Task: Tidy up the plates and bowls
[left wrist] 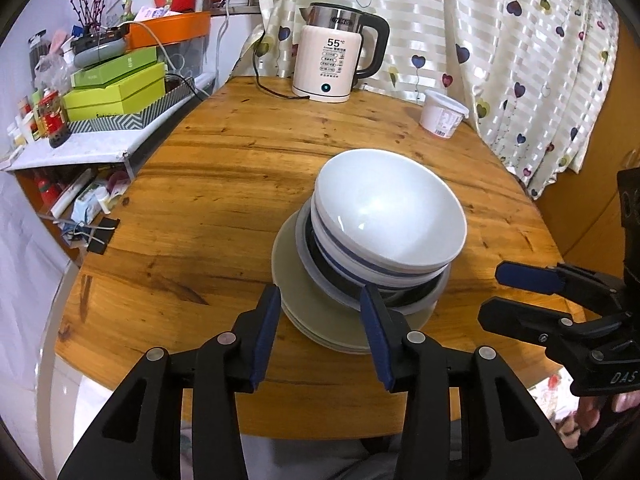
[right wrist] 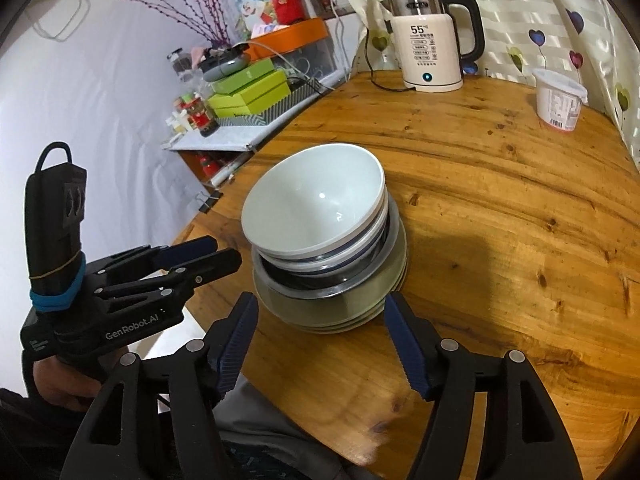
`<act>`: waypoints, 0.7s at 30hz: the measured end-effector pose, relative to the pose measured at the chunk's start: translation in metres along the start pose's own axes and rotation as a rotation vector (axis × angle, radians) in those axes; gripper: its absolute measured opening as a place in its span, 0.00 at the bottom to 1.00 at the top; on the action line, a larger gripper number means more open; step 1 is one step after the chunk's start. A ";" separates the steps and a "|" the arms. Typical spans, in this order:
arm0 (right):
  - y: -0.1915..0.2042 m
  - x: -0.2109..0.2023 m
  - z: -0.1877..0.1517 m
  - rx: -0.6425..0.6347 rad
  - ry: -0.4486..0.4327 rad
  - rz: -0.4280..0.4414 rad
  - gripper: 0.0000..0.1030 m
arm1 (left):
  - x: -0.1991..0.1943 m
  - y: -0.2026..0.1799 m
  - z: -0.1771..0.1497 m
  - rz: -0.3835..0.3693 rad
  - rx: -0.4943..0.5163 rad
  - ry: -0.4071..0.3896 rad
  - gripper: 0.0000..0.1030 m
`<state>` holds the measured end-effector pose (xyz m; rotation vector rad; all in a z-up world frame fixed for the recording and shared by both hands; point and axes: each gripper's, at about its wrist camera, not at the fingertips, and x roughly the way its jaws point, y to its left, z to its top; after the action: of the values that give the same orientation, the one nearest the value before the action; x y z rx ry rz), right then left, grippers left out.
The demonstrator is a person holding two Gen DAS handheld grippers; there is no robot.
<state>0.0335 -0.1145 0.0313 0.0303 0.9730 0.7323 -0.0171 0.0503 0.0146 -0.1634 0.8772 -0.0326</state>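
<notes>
Fingers of the left gripper (left wrist: 320,300) stand parted, nothing pressed between them; the near edge of the plates (left wrist: 320,320) shows in the gap, just beyond the tips, not touched as far as the left wrist view tells. Right gripper (right wrist: 320,304) likewise released, its blue pads spread wider, one tip to each side of the pile's near edge, apart from it. In the right wrist view the left gripper's body sits off to the left of the pile, a hand (right wrist: 60,384) wrapped round its grip.

Just ahead of both sets of fingers: greenish plates stacked flat on the wooden table (left wrist: 200,184), near its front edge. On the plates, a shallow grey dish with a dark inner ring (right wrist: 320,280). Nested in that, white bowls with a blue band (left wrist: 384,216), the top one tilted slightly, empty.

Farther ahead, well apart from the pile: white plastic tub (left wrist: 442,114) toward the right, then a cream electric kettle (left wrist: 336,64) at the table's far edge, cord trailing left. Behind it, a heart-patterned curtain (left wrist: 500,40). Far left of the fingers, a cluttered shelf with green boxes (left wrist: 116,84).
</notes>
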 end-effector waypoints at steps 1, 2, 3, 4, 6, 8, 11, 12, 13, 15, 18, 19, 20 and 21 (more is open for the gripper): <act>0.000 0.001 0.000 -0.002 0.002 -0.002 0.65 | 0.001 0.000 0.000 0.005 0.003 0.002 0.41; 0.000 0.002 0.000 -0.004 0.005 -0.004 0.65 | 0.002 0.000 0.000 0.005 0.005 0.004 0.41; 0.001 0.003 0.000 -0.006 0.008 -0.006 0.65 | 0.003 0.000 -0.001 0.006 0.007 0.007 0.41; 0.001 0.004 0.001 -0.009 0.010 -0.009 0.65 | 0.003 0.000 -0.001 0.008 0.006 0.009 0.41; 0.003 0.005 0.000 -0.019 0.013 -0.018 0.65 | 0.004 0.000 -0.001 0.019 0.006 0.011 0.41; 0.005 0.006 0.000 -0.029 0.014 -0.024 0.65 | 0.004 0.000 -0.002 0.013 0.002 0.011 0.41; 0.008 0.007 0.000 -0.039 0.017 -0.029 0.65 | 0.004 0.001 -0.003 0.004 -0.006 0.009 0.41; 0.008 0.008 0.000 -0.040 0.019 -0.030 0.65 | 0.004 0.001 -0.004 0.012 -0.004 0.007 0.41; 0.008 0.008 0.000 -0.041 0.020 -0.031 0.65 | 0.004 0.000 -0.004 0.013 -0.003 0.006 0.41; 0.008 0.009 0.000 -0.042 0.024 -0.034 0.66 | 0.004 0.000 -0.004 0.011 -0.001 0.004 0.41; 0.008 0.010 0.000 -0.043 0.029 -0.035 0.66 | 0.004 0.000 -0.005 0.014 -0.004 -0.001 0.41; 0.008 0.011 0.001 -0.043 0.030 -0.036 0.66 | 0.004 0.000 -0.004 0.020 -0.002 -0.002 0.41; 0.008 0.011 0.001 -0.043 0.032 -0.037 0.66 | 0.004 0.000 -0.004 0.028 0.000 -0.003 0.41; 0.008 0.012 0.001 -0.043 0.033 -0.037 0.66 | 0.004 0.001 -0.004 0.028 -0.001 -0.004 0.41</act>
<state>0.0338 -0.1011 0.0259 -0.0368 0.9867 0.7214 -0.0176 0.0501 0.0086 -0.1517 0.8759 -0.0058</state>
